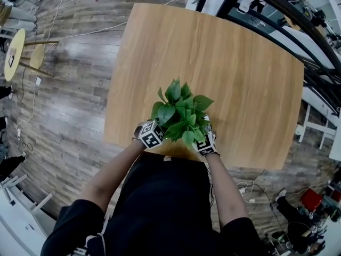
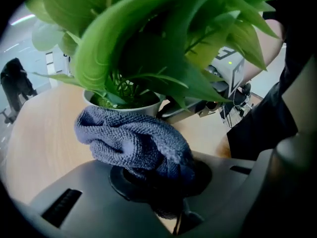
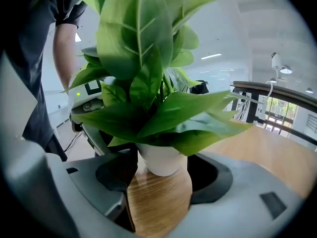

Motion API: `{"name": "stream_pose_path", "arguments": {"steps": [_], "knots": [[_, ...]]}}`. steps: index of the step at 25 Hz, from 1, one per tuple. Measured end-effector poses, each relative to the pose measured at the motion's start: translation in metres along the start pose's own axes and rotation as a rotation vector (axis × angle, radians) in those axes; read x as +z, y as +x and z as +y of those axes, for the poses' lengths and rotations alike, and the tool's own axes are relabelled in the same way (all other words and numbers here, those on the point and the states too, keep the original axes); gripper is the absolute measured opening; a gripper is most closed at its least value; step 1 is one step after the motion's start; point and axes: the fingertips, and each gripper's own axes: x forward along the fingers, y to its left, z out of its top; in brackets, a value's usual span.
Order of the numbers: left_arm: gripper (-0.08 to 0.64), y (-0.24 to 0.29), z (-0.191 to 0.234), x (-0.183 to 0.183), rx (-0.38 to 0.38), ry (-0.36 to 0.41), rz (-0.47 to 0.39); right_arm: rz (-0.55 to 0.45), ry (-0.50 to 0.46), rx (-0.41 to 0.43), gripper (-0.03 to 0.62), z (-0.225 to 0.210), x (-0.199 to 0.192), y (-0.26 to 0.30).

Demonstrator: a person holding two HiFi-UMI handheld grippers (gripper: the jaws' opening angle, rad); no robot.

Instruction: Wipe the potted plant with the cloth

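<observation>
Grey-brown plank floor [image 1: 69,89] filled the left of the head view, beside a light wooden table [image 1: 240,79]. Near the table's close edge, just left of the greenery, the left gripper [image 1: 154,135] came in on a bare forearm. In the left gripper view its jaws [image 2: 158,177] were pressed together on a bunched blue-grey cloth [image 2: 133,143]. One end of the cloth was pinched between them, and the loose bulk was heaped forward and to the left. The cloth's front fold lay against, or just short of, the white rim of the pot [image 2: 124,105]; which of the two could not be told. Broad green leaves [image 2: 148,48] hung over the cloth and covered most of that view.

The potted plant [image 1: 181,116] stood upright on the table, close to its near edge and directly in front of the person, between the two grippers.

On the plant's right side sat the right gripper [image 1: 206,142], partly under the leaves. In the right gripper view its jaws [image 3: 158,175] flanked the white pot [image 3: 161,160], one dark pad tight against each side, so the pot's base looked clasped between them with bare wood showing below it. Further right in the head view, a black railing [image 1: 287,15] curved past the table's far corner.
</observation>
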Motion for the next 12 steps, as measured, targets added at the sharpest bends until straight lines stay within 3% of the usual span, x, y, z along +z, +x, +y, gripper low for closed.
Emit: {"name": "stream_pose_path", "arguments": {"steps": [6, 12], "knots": [[0.094, 0.0, -0.001, -0.001, -0.008, -0.02, 0.017, -0.004, 0.017, 0.001, 0.29, 0.006, -0.004, -0.002], [0.094, -0.01, 0.019, -0.005, 0.059, -0.01, 0.0, 0.037, -0.097, 0.064, 0.291, 0.033, -0.014, -0.019]]}}
